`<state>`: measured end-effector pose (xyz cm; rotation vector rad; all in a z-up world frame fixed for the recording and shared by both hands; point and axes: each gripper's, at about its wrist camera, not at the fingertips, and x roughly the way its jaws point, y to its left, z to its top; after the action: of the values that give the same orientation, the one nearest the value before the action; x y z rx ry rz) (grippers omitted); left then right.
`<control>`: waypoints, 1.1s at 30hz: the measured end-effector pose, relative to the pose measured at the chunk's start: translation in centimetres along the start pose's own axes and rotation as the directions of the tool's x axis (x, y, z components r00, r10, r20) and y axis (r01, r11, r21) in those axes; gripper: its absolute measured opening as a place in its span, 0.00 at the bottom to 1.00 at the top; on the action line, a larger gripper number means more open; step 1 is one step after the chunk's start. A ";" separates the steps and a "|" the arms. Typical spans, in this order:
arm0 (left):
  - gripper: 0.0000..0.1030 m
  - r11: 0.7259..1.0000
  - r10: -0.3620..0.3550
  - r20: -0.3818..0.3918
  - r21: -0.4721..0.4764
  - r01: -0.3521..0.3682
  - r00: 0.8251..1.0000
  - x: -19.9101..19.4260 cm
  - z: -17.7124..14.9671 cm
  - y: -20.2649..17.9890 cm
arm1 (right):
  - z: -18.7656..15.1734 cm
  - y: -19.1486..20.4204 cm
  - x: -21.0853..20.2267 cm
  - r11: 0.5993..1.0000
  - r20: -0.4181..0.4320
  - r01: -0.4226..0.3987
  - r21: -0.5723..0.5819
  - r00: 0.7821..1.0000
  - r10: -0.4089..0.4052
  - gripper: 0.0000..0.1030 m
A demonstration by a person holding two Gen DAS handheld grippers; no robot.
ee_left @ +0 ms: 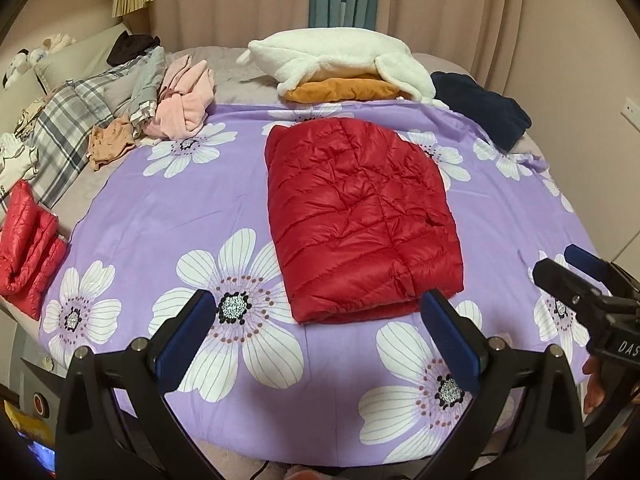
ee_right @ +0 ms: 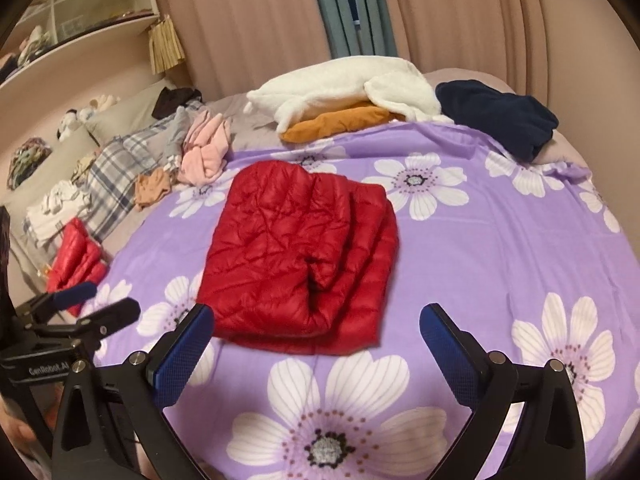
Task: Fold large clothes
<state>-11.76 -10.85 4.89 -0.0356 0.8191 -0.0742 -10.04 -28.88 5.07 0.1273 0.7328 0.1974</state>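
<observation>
A red quilted down jacket (ee_left: 360, 216) lies folded into a compact rectangle on the purple flowered bedspread (ee_left: 160, 208). It also shows in the right wrist view (ee_right: 296, 256). My left gripper (ee_left: 320, 312) is open and empty, just short of the jacket's near edge. My right gripper (ee_right: 316, 324) is open and empty, also at the near edge. The right gripper shows at the right edge of the left wrist view (ee_left: 568, 268). The left gripper shows at the left edge of the right wrist view (ee_right: 100, 304).
A white fleece (ee_left: 336, 60) on an orange garment (ee_left: 344, 90) and a navy garment (ee_left: 484, 108) lie at the far end. Pink clothes (ee_left: 184, 100), a plaid pillow (ee_left: 60, 132) and another folded red jacket (ee_left: 28, 240) sit left. Curtains hang behind.
</observation>
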 end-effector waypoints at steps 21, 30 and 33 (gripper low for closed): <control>1.00 1.000 0.022 -0.007 -0.006 -0.022 1.000 0.2 -0.5 0.4 | -0.2 1.5 0.0 1.000 -0.010 -0.004 -0.025 1.000 0.004 0.99; 1.00 1.000 0.026 -0.011 -0.003 -0.026 1.000 0.4 -0.7 0.3 | -0.1 1.6 0.0 1.000 -0.011 -0.005 -0.025 1.000 0.005 0.99; 1.00 1.000 0.027 -0.010 -0.003 -0.027 1.000 0.4 -0.7 0.3 | -0.1 1.6 0.1 1.000 -0.013 -0.009 -0.022 1.000 0.008 0.99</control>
<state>-11.99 -10.60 4.15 -0.0275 0.8299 -0.0472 -10.26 -27.29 5.26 0.1083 0.7430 0.2146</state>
